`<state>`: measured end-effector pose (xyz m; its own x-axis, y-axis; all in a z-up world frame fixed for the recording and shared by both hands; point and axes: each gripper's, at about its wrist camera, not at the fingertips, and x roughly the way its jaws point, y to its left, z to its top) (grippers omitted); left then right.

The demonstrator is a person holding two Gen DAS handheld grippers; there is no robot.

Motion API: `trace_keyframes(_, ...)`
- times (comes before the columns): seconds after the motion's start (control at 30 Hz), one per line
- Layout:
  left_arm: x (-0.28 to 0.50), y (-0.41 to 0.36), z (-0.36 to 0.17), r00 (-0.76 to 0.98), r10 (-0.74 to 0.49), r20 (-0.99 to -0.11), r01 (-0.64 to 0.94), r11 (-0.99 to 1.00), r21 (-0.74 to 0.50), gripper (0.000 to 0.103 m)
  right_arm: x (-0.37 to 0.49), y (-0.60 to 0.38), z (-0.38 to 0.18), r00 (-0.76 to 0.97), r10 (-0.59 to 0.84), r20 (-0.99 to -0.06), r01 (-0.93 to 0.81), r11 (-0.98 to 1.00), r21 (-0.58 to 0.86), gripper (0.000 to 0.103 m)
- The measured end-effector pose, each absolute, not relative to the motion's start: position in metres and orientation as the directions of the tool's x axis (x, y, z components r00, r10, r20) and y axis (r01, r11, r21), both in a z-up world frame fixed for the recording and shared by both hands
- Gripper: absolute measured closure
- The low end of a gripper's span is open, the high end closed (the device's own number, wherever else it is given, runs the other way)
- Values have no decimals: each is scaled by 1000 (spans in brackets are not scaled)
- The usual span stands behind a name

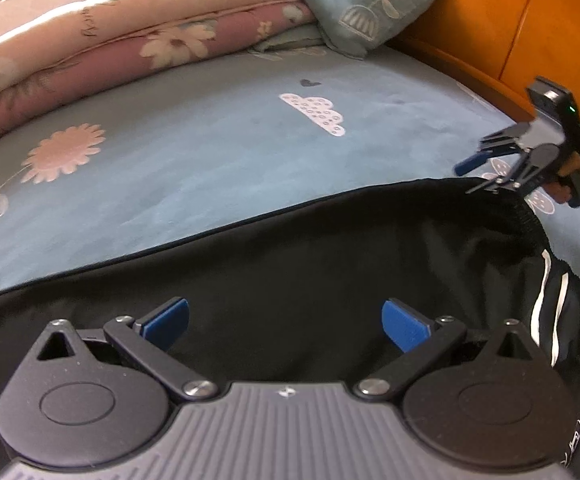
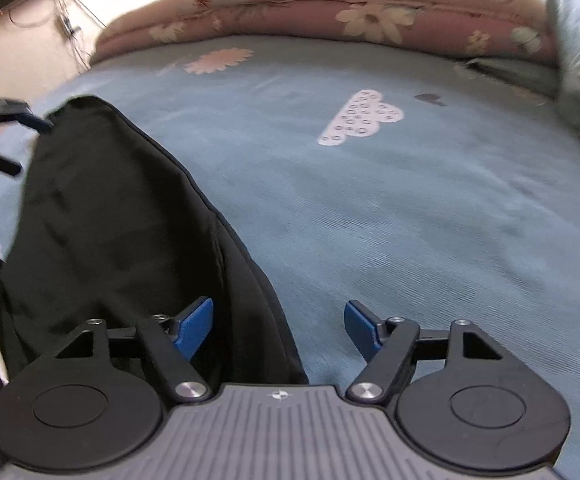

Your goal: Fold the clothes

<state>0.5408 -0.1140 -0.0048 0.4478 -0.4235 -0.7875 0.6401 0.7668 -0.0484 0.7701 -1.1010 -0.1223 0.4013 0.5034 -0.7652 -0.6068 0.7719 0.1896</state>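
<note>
Hand-held grippers, left (image 1: pixel 285 326) and right (image 2: pixel 278 330), spread wide, hovering over black garment (image 1: pixel 290 248), gripping nothing.

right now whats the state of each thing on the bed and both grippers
black garment: spread flat on the sheet, not yet folded
left gripper: jaws open over the garment, gripping nothing
right gripper: jaws open, astride the garment's edge, not clamped
quilt: folded, lying along the far side
pillow: leaning on the headboard
sheet: smooth
</note>
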Motion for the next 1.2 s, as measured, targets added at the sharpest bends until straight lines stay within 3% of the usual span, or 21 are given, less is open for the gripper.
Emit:
trace_keyframes(0.07,541,-128,-7,445,-429,-786,684,729,-11,1,777,-1098,-127,364,539,-759,-617,751,237,41)
trace_keyframes(0.23,544,-168,-14,456,-432,-778,809,565,160,1,780,-1079,-135,343,544,-766,-656,722,219,47)
trace_keyframes(0.37,565,-189,-26,463,-408,-787,842,480,247,1,775,-1071,-135,366,518,-773,-677,718,161,81)
trace_keyframes(0.53,601,-204,-52,423,-306,-853,870,401,287,37,762,-1060,-139,404,483,-777,-699,710,77,81)
trace_keyframes(0.8,625,-204,-62,370,-294,-881,882,409,234,32,760,-1067,-142,430,501,-751,-658,744,119,81)
trace_keyframes(0.9,625,-197,-66,375,-309,-874,870,442,218,23,756,-1064,-141,450,485,-750,-640,761,108,82)
trace_keyframes(0.97,625,-193,-64,388,-318,-865,858,466,214,24,752,-1059,-138,454,472,-756,-629,770,103,94)
trace_keyframes(1.2,596,-201,-54,420,-315,-851,902,250,353,28,722,-1031,-99,540,398,-741,-659,748,-79,95)
